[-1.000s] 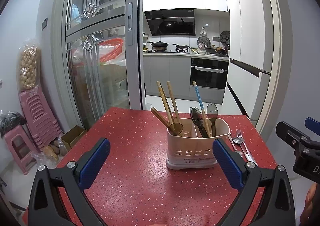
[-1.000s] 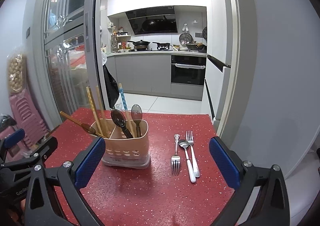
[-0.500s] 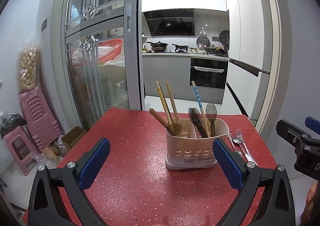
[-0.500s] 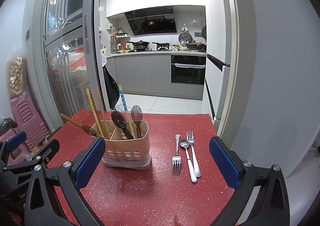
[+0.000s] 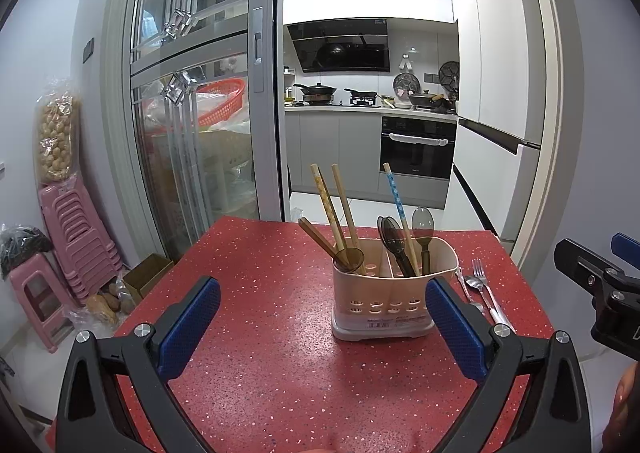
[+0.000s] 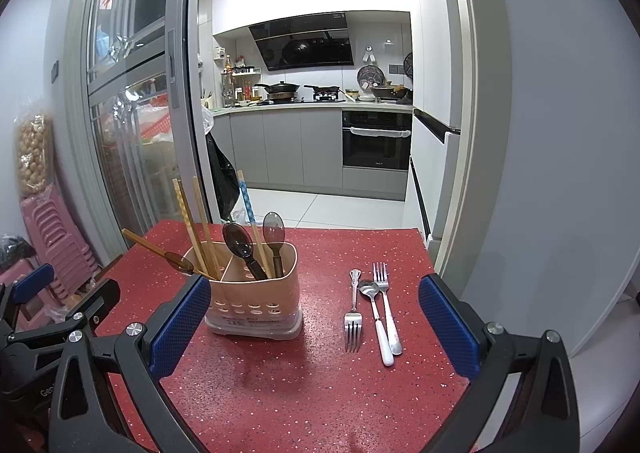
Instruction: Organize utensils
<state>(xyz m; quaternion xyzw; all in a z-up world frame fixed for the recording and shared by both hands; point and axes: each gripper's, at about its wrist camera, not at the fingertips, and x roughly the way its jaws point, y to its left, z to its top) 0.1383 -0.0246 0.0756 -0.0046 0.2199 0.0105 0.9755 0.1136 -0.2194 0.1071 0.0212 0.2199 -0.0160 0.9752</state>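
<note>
A beige utensil holder [image 5: 394, 293] [image 6: 256, 303] stands on the red speckled table [image 5: 260, 333] [image 6: 320, 393]; chopsticks, a blue-dotted stick and dark plastic spoons stick up from it. Right of the holder lie a metal fork [image 6: 353, 309] with tines toward me, a white-handled spoon [image 6: 376, 317] and a second fork [image 6: 386, 301] [image 5: 486, 285]. My left gripper [image 5: 320, 329] hovers open before the holder, nothing between its fingers. My right gripper [image 6: 314, 327] is open too, above the table in front of the holder and the cutlery.
The table's far edge meets a sliding glass door [image 5: 192, 133] and an open doorway into a kitchen [image 6: 320, 113]. A white wall [image 6: 540, 173] runs along the table's right edge. Stacked pink stools [image 5: 76, 233] and bags stand on the floor at left.
Both grippers have drifted slightly, with the holder shifting a little in each view. Both stay open and nothing on the table has moved.
</note>
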